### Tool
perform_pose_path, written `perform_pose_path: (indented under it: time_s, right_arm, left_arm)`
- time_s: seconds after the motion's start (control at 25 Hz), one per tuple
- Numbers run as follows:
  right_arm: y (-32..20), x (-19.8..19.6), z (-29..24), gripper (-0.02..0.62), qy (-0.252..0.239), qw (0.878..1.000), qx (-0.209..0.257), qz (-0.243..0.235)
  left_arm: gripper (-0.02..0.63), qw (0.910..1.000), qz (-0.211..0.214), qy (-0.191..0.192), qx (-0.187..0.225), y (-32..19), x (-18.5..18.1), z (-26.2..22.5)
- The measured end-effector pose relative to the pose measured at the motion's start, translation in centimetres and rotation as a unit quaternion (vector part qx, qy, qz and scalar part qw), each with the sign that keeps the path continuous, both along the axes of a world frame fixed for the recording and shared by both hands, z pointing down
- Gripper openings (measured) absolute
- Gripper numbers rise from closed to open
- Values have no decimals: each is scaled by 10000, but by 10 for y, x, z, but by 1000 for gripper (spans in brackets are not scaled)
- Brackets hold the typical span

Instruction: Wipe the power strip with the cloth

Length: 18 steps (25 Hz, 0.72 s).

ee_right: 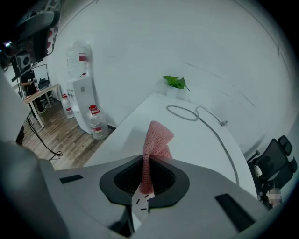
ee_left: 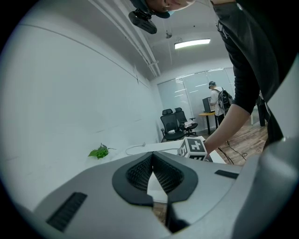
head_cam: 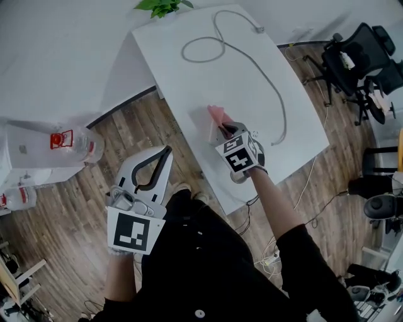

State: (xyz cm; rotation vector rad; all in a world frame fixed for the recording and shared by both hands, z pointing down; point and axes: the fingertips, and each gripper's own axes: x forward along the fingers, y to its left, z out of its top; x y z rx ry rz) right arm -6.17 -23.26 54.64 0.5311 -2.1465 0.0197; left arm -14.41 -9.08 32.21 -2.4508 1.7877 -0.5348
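Observation:
My right gripper (head_cam: 225,130) is shut on a pink mesh cloth (head_cam: 216,114), which sticks up out of the closed jaws (ee_right: 158,136). It hovers over the white power strip (head_cam: 212,131) near the table's front edge. The gripper hides most of the strip; a white piece with dark slots (ee_right: 139,201) shows just below the jaws. A grey cable (head_cam: 269,82) loops from the strip across the white table (head_cam: 189,88) to a plug at the far end. My left gripper (head_cam: 165,151) is shut and empty, held over the wooden floor to the left of the table.
A green plant (head_cam: 162,6) stands at the table's far edge. Water bottles (head_cam: 85,144) and a white dispenser (head_cam: 25,157) are on the floor at left. Black office chairs (head_cam: 359,60) and loose wires (head_cam: 302,188) lie to the right. A person (ee_left: 219,100) stands far off.

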Motion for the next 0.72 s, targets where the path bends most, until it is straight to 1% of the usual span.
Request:
perform_pose_path:
  time_s: [0.4,0.56,0.72]
  right_arm:
    - [21,-42,3,49,-27,9988,-90,-488]
    - [23,-45,1,49,-96,9989,2,-452]
    - [21,-43,-17,49,-362,9987,207,-284]
  left_arm:
    - [14,9997,-251,-30,-43,10,-18,1]
    - [14,9996,-260,-65,-26,14,-19,0]
    - [14,9997,-235,-3,-42,14,-19,1]
